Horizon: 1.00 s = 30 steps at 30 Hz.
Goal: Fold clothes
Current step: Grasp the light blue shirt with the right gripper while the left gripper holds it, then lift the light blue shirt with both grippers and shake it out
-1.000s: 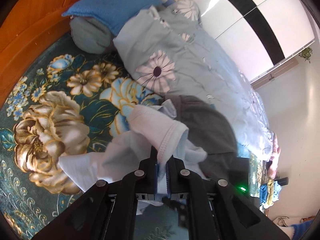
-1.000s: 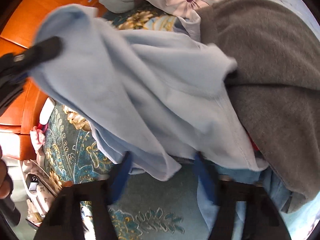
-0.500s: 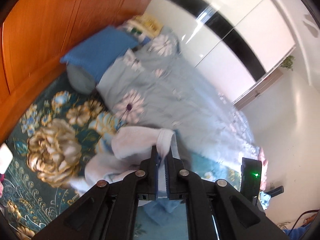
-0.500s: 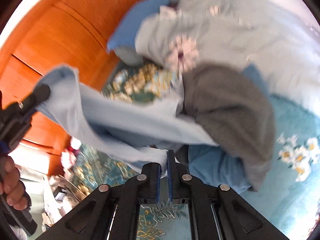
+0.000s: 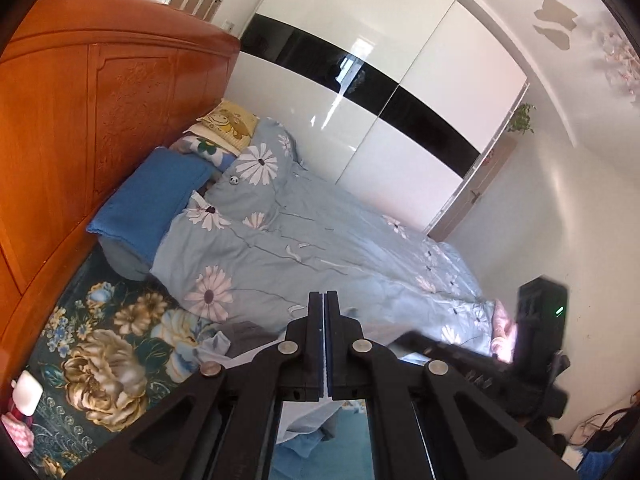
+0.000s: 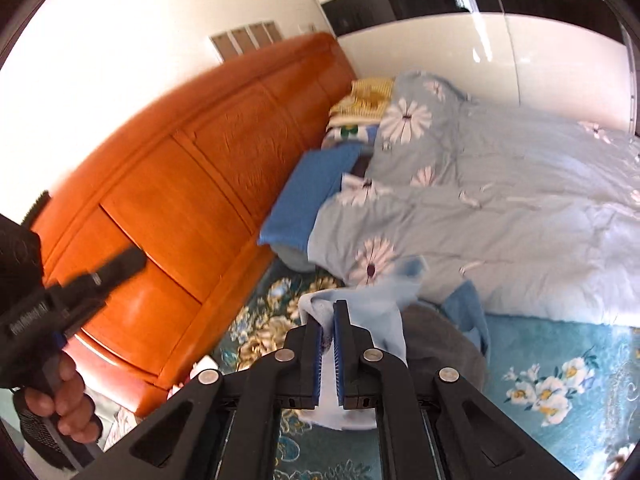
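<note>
A: Right gripper (image 6: 329,326), black with blue pads: jaws pinch a fold of the pale blue knit garment (image 6: 380,312). Cloth bunches over the tips and hangs beneath them.

B: Position against the carved orange wooden headboard (image 6: 192,208)?

A: Out from its foot, above the teal floral bedspread (image 6: 560,364). A dark grey garment (image 6: 444,344) lies just beside the blue one, farther from the headboard.

B: Left gripper (image 5: 324,316)?

A: Jaws pressed together. Pale cloth hangs below them; whether it is caught between the tips, cannot tell.

B: Beyond?

A: Light blue daisy-print quilt (image 5: 320,240), its near edge running out from the headboard; blue pillow (image 5: 156,200) against the wood.
</note>
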Available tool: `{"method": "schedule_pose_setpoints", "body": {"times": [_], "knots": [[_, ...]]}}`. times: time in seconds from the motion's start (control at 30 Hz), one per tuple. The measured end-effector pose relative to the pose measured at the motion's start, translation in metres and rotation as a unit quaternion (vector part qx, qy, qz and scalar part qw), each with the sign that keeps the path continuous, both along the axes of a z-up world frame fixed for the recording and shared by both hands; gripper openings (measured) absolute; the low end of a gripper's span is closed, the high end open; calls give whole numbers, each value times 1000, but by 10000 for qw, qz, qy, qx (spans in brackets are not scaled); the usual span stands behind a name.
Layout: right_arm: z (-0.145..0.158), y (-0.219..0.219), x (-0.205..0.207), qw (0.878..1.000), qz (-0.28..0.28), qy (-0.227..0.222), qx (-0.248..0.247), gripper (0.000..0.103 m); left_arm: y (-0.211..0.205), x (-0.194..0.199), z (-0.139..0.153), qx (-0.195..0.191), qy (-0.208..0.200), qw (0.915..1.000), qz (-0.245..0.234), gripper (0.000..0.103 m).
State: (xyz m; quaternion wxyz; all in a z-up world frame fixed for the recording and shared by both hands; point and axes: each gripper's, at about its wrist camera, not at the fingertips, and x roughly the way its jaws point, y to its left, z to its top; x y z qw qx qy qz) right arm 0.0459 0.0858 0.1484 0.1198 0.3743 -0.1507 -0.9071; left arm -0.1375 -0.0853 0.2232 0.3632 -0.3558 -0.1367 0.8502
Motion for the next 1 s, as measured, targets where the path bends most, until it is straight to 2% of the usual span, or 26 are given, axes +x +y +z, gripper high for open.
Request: {"method": "schedule_pose_setpoints", "body": {"times": [0.2, 0.4, 0.7, 1.0], "knots": [[31, 19, 17, 9985, -204, 311, -397, 5, -21, 14, -18, 215, -359, 9991, 75, 0], [68, 32, 26, 9956, -325, 712, -509, 5, -36, 22, -34, 326, -668, 9971, 141, 0], [124, 51, 44, 9896, -338, 1228, -668, 5, -35, 29, -47, 473, -942, 9943, 130, 0], [208, 59, 65, 9734, -136, 2192, -652, 5, -29, 37, -52, 535, -1052, 9930, 21, 0]]}}
